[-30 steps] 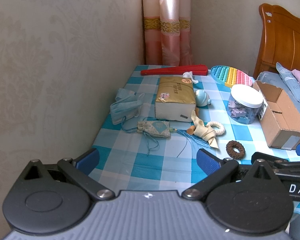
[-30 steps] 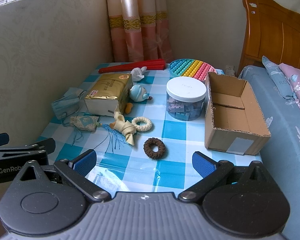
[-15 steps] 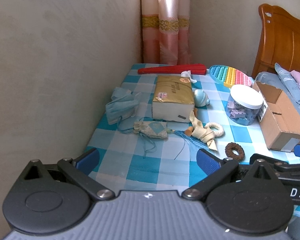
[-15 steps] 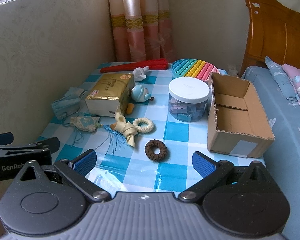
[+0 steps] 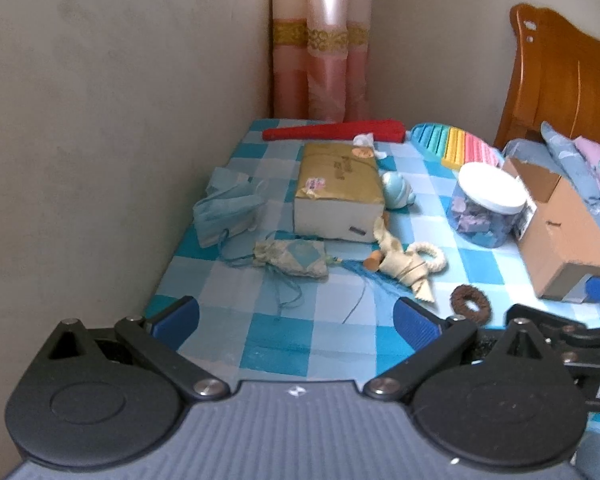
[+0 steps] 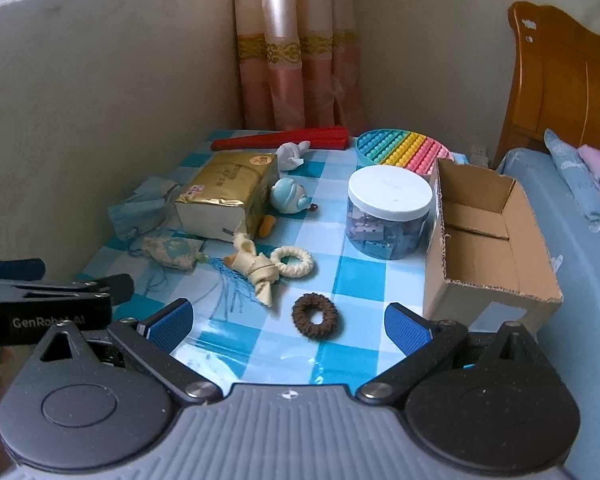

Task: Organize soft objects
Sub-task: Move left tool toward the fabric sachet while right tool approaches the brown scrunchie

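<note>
Both wrist views near, facing checkered table (image 5: 284,344), sharing clutter.

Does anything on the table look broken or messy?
The cardboard box has a ragged, torn front edge. The sachet's blue tassel threads lie splayed loose across the checked cloth. Nothing looks spilled.

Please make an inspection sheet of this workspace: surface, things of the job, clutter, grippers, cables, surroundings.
Surface: table under blue checked cloth.
Job's things: brown scrunchie, cream ring, sachet, face masks, tissue pack; cardboard box open, empty.
Clutter: lidded jar, pop toy, red fan.
Grippers: left gripper and right gripper open, holding nothing.
Cables: nothing seen.
Surroundings: wall, curtain, bed.
</note>
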A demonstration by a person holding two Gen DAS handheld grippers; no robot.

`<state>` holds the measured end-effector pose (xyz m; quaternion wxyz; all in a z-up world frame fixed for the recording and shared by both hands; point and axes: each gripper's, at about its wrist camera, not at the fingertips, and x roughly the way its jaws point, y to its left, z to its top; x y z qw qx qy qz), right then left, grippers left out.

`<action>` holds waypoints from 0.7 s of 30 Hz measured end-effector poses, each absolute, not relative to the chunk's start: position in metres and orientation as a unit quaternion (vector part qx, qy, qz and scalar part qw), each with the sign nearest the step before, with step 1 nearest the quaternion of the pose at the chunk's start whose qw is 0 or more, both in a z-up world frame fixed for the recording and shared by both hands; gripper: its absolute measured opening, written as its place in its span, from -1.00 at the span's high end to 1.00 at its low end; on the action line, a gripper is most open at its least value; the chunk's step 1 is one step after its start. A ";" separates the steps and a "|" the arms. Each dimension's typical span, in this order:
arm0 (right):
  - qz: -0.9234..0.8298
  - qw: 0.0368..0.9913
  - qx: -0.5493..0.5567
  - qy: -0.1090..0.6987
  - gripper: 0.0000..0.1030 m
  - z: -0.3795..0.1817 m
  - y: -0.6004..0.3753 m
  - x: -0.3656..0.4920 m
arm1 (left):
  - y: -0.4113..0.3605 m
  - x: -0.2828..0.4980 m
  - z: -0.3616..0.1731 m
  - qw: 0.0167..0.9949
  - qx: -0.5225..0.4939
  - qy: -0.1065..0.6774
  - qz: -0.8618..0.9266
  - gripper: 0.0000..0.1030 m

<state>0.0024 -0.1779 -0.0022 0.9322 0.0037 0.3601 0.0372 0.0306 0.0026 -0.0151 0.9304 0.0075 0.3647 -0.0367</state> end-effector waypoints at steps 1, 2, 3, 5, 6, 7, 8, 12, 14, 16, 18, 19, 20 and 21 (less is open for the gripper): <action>0.035 0.932 -0.001 0.361 -1.00 -0.005 -0.179 0.003 | 0.003 0.033 -0.017 0.929 0.008 0.368 -0.036 -0.99; 0.034 0.932 -0.008 0.361 -1.00 -0.007 -0.181 0.005 | 0.004 0.036 -0.020 0.927 0.008 0.372 -0.034 -0.99; 0.034 0.931 -0.014 0.362 -1.00 -0.010 -0.182 0.006 | 0.005 0.038 -0.022 0.926 0.007 0.376 -0.033 -0.99; 0.032 0.930 -0.024 0.366 -1.00 -0.018 -0.187 0.010 | 0.007 0.043 -0.026 0.924 0.009 0.381 -0.032 -0.99; 0.033 0.928 -0.027 0.369 -1.00 -0.022 -0.189 0.012 | 0.008 0.045 -0.029 0.923 0.010 0.383 -0.031 -0.99; 0.032 0.926 -0.028 0.374 -1.00 -0.026 -0.192 0.014 | 0.008 0.048 -0.032 0.922 0.013 0.387 -0.030 -0.99; 0.030 0.924 -0.029 0.381 -1.00 -0.031 -0.194 0.017 | 0.008 0.052 -0.034 0.920 0.015 0.391 -0.029 -0.99; 0.025 0.914 -0.031 0.403 -1.00 -0.051 -0.202 0.028 | 0.010 0.064 -0.047 0.912 0.019 0.409 -0.028 -0.99; 0.024 0.911 -0.034 0.411 -1.00 -0.059 -0.204 0.032 | 0.010 0.071 -0.052 0.909 0.020 0.414 -0.029 -0.99; 0.021 0.907 -0.040 0.419 -1.00 -0.067 -0.204 0.035 | 0.010 0.076 -0.056 0.907 0.021 0.419 -0.030 -0.99; 0.023 0.903 -0.048 0.426 -1.00 -0.073 -0.203 0.040 | 0.010 0.082 -0.061 0.906 0.019 0.423 -0.031 -0.99; 0.024 0.902 -0.051 0.429 -1.00 -0.077 -0.203 0.042 | 0.011 0.085 -0.063 0.904 0.017 0.425 -0.032 -0.99; 0.025 0.900 -0.053 0.432 -1.00 -0.080 -0.203 0.044 | 0.011 0.087 -0.066 0.904 0.016 0.427 -0.032 -0.99; 0.027 0.898 -0.054 0.435 -1.00 -0.082 -0.203 0.046 | 0.011 0.089 -0.068 0.904 0.015 0.426 -0.031 -0.99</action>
